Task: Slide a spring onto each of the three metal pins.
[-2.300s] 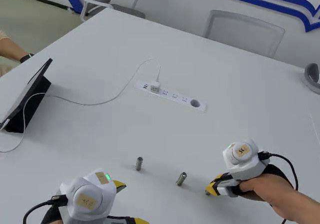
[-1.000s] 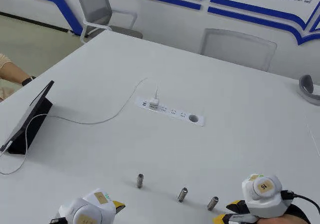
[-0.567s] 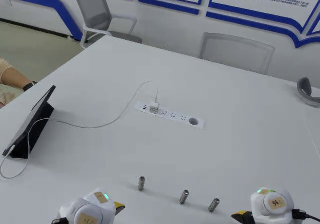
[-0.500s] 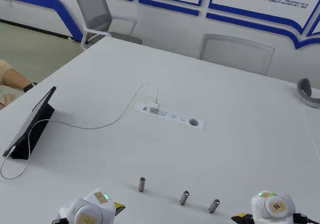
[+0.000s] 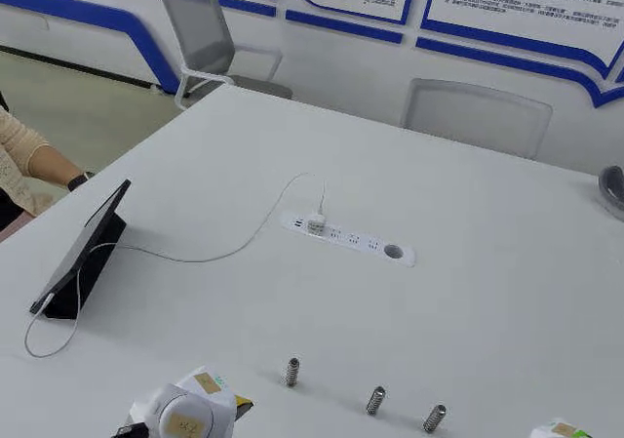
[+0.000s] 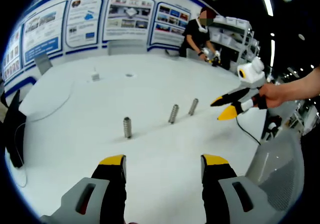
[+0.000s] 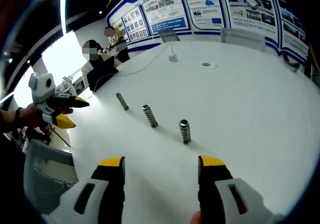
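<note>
1. Change: 2.3 s ago two springs stood on the table (image 5: 487, 301), and the right gripper (image 7: 161, 161) was down at the third spot with its tips at the surface. Now three stand in a row: left spring (image 5: 292, 372), middle spring (image 5: 375, 400), right spring (image 5: 434, 418).
2. The right gripper has since drawn back toward the person. In the head view its top edge sits at the bottom right corner. Its jaws stand apart with nothing between them. The right spring is the nearest one ahead of it, well apart from the tips.
3. The left gripper (image 6: 163, 161) is low at the near edge of the table, much as before. Its jaws are apart and empty, and the row ahead of it is untouched.
4. The head camera has tilted up since then, so the row's shift toward the bottom of the picture is camera motion and not movement of the springs.
5. The pins are mostly hidden inside the coils. In the right gripper view a dark cap tops the nearest coil, probably the pin (image 7: 183, 122).
6. Judgement: all three pins look loaded and roughly upright, with both grippers clear. The task appears finished. Seating depth cannot be confirmed.
</note>
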